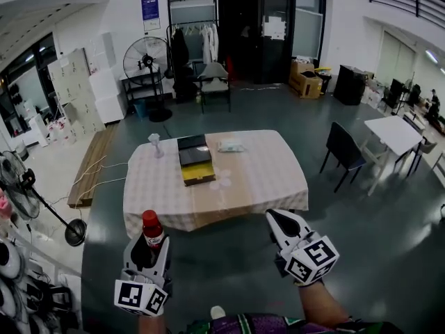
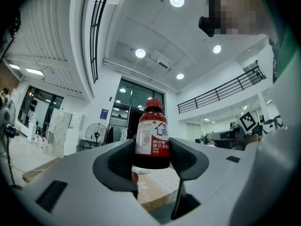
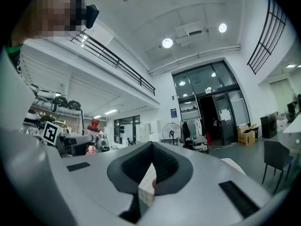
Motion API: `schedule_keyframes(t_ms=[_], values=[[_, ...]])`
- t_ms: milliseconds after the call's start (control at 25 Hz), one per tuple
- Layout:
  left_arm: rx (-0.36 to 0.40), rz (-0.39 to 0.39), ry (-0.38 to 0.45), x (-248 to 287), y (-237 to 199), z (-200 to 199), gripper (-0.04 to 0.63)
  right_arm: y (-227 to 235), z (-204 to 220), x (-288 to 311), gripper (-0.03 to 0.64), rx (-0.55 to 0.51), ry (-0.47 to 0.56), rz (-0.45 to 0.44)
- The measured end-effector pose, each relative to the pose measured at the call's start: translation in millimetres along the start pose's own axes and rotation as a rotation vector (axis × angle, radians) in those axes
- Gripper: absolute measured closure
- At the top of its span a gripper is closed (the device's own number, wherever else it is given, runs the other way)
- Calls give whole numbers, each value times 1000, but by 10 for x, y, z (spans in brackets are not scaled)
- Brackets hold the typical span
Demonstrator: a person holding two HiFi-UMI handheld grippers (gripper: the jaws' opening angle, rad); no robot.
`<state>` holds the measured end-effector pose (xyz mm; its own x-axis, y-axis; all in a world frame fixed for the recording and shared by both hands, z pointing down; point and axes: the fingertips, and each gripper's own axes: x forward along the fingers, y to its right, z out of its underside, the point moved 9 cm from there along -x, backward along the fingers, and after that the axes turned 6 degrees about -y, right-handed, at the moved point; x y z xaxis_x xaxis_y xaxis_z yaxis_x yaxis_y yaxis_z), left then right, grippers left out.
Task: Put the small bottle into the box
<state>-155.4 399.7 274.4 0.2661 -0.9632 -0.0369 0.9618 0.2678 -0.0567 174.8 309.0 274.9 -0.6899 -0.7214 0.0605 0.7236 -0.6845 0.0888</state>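
The person stands back from the tabletop (image 1: 268,176), which has a pale checked cloth over it, and holds 1 claw in each hand low over the dark green floor (image 1: 229,270).

The left claw (image 1: 148,248) is pinching the small bottle (image 1: 152,229) upright between its 2 jaws. The bottle has a dark brown body, a red cap and a red-and-white label. In the left gripper view the black pads (image 2: 118,164) press on the lower part of the bottle from both sides, and the neck and cap stand above them. The bottle is up in the air, well apart from the tabletop.

The right claw (image 1: 279,221) is pressed together with nothing in it. In the right gripper view its 2 pads (image 3: 137,166) meet at the tips.

The box (image 1: 195,160) lies near the middle of the tabletop, a long dark thing with a yellow-brown near end. I cannot tell from here how its lid stands. A white packet (image 1: 231,146) sits near it on the right, and a small pale object (image 1: 155,143) stands to its left.

Beyond the tabletop are a grey chair (image 1: 214,81) and a standing fan (image 1: 147,60). Off to the right are a black chair (image 1: 341,148) and a white table (image 1: 395,132).
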Motion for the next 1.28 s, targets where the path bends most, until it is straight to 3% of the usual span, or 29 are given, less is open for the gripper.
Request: schedule_keyframes(t_ms=[520,880,1280], values=[[-26,34,-24,563,-890,371,350,-68,179,1008,611,-17,-33,32],[-54,9,-62,1312,-899,459,351,541,154,1528,611,12,-48,-17],[-21,2,-77,2393,-614,347,351,1567,27,2062,611,41,-39,-92]])
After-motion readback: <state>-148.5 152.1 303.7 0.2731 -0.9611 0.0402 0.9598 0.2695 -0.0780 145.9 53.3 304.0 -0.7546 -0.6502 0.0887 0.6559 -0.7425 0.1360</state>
